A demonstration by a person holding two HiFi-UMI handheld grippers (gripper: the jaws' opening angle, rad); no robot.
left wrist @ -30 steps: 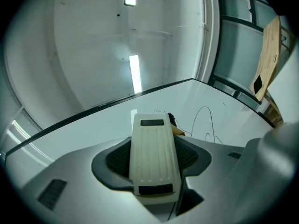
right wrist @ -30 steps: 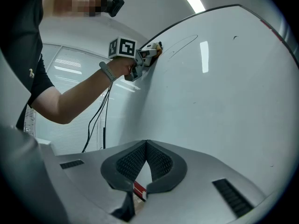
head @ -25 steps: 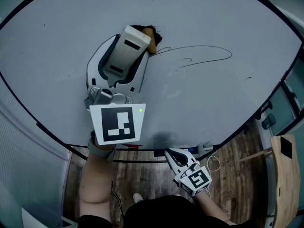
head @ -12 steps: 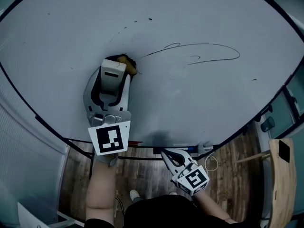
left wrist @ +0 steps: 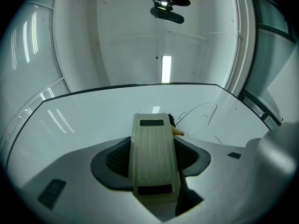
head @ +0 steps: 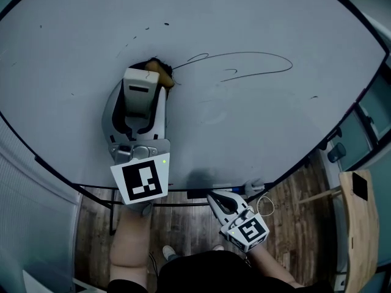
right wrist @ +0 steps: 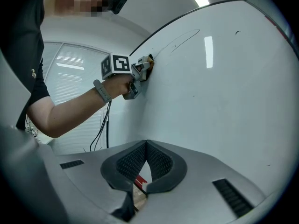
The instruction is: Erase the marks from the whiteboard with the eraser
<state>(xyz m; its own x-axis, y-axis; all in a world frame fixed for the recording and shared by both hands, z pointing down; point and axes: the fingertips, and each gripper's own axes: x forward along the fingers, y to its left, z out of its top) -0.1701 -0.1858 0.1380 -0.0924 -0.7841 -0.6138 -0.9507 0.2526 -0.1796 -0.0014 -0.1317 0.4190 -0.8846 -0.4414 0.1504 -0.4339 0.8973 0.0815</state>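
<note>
Since a second ago the left gripper [head: 149,76] has slid leftward across the whiteboard [head: 256,127], bringing the eraser [head: 161,72] to the left end of the long looping mark [head: 244,58]. Nearest the person, the right gripper [head: 215,198] hangs low by the board's bottom edge, jaws together on nothing, probably parked out of the way. Higher up, the left gripper is clamped on the eraser and presses it against the board, apparently so a rightward stroke can wipe the line. Small specks [head: 166,24] sit above. The board is pale and glossy. A wooden floor [head: 293,206] lies below and blinds [right wrist: 70,69] hang beside it.
</note>
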